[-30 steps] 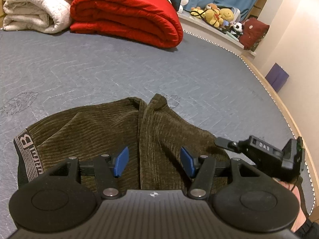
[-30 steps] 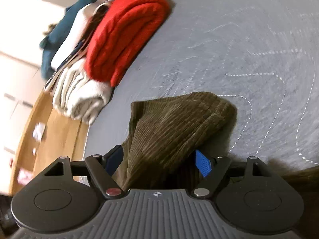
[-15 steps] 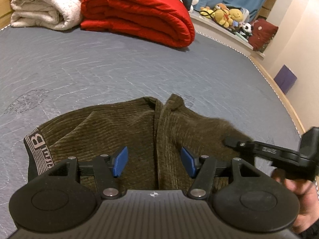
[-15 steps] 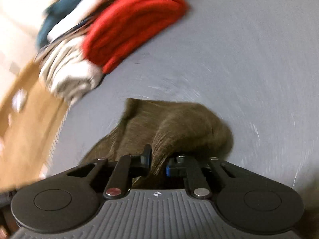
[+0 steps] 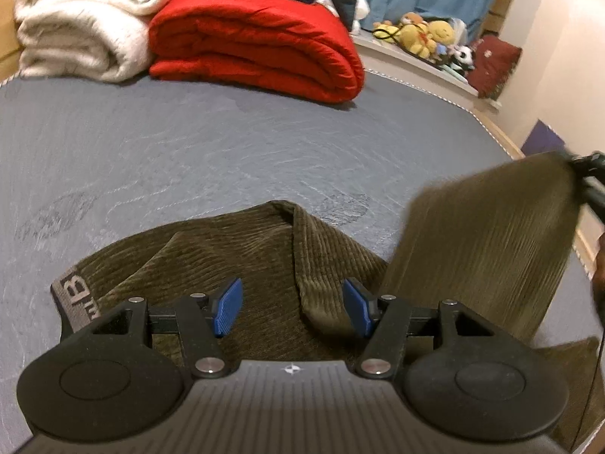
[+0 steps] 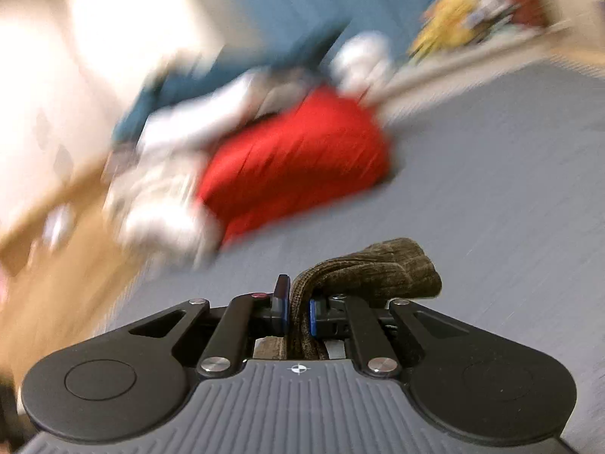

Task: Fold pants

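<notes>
Olive corduroy pants [image 5: 227, 257] lie bunched on the grey mattress [image 5: 227, 132], with the grey lettered waistband [image 5: 75, 295] at the left. My left gripper [image 5: 291, 308] hovers open just above them; a raised fold of cloth runs below the gap between its blue pads, untouched. At the right, one pant leg [image 5: 491, 234] hangs lifted in the air from my right gripper [image 5: 590, 178], with a hand partly visible below it. In the blurred right wrist view, the right gripper [image 6: 298, 302] is closing tight on a bunched fold of the pants [image 6: 378, 265], and its pads press the cloth.
A folded red quilt [image 5: 257, 41] and a rolled white blanket [image 5: 83, 26] sit at the far end of the mattress. Plush toys [image 5: 423, 34] line a ledge behind. The bed's right edge runs near a purple box [image 5: 544, 140] on the floor.
The right gripper closed on the pant leg and lifted it up off the mattress, tilting toward level. The left gripper stayed open over the pants, hardly moving.
</notes>
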The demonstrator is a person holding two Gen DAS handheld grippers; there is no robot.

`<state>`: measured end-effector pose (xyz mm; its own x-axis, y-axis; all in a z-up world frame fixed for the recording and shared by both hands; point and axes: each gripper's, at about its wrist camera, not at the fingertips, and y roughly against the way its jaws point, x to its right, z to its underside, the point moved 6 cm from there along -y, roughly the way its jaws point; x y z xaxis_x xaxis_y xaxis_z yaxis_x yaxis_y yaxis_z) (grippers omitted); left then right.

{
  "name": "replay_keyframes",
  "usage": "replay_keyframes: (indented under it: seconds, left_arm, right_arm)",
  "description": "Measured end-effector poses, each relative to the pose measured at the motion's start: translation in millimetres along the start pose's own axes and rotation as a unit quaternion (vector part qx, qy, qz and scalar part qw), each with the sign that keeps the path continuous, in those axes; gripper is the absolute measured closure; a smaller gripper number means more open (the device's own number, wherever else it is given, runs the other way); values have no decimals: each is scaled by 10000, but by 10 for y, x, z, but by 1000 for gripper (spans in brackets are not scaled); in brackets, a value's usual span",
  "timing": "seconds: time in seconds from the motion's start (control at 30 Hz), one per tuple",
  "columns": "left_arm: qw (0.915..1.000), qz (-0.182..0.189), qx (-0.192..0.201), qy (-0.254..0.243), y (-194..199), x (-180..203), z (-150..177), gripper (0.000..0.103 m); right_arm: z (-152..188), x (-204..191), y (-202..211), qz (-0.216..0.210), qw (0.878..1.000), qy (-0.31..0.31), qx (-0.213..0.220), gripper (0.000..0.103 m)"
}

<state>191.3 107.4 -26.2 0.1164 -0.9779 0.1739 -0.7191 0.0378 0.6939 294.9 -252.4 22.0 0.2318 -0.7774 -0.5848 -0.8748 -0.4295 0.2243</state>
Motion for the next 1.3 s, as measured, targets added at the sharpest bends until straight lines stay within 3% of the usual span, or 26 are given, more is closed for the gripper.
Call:
replay_keyframes:
  seconds: [0.07,0.13,0.2,0.27,0.37,0.43,0.47,0.63,0.77,0.97,1.0,1.03,1.07,1.13,1.2,1.3]
  left_arm:
    - [9997,29,114,-190,-34,88,37,39]
    - [9990,74,157,-412,-88,201,93,39]
    - [9983,196,100,-543,-155,305,158,39]
    - [9975,336,-11,-619,-228,402,243,38]
    - [9954,453,-115,-841,-342,544,385,36]
    - [9928,512,-180,-1066,-445,642,488,36]
    - [9918,525,-216,-1146,-500,680,529,35]
    - [9894,698,-383,-1217,-800,801,640,32]
    - [9899,721,-333,-1176,-988,870,623,26]
    - [9904,589,-255,-1221,-1207,949,586,27]
    - [9894,563,-246,-1318,-1230,966,594,31]
    - [9875,500,-225,-1480,-1254,989,607,42]
    - [9853,434,-238,-1635,-1280,1001,623,59]
    - [9792,187,-370,-1988,-1333,962,654,84]
    - [9746,11,-409,-2201,-1311,864,616,87]
    - [9669,80,-827,-2413,-1233,668,540,88]
  right_arm:
    - [-258,580,392,1035,9862,-464,1207,93]
    - [-237,1234,656,2106,9574,-1033,1685,92]
    - [-42,1807,730,2936,9350,-1362,1452,89]
    - [250,2299,730,3330,9249,-1599,903,89]
    - [563,2684,727,3373,9214,-1887,412,80]
    - [608,2808,786,3330,9206,-1985,462,51]
    - [599,2852,790,3270,9217,-2036,465,50]
    - [403,3018,747,3016,9253,-2266,386,49]
    - [350,3102,779,3112,9188,-2403,343,49]
    - [409,3198,788,3134,9148,-2521,380,64]
    - [407,3202,775,3124,9153,-2517,370,68]
    - [386,3214,748,3123,9159,-2496,344,72]
    - [367,3210,734,3139,9165,-2457,336,73]
    - [311,3183,713,3171,9190,-2320,327,89]
    - [203,3124,748,3303,9192,-2105,415,94]
    - [31,2904,1039,3218,9212,-1895,1094,96]
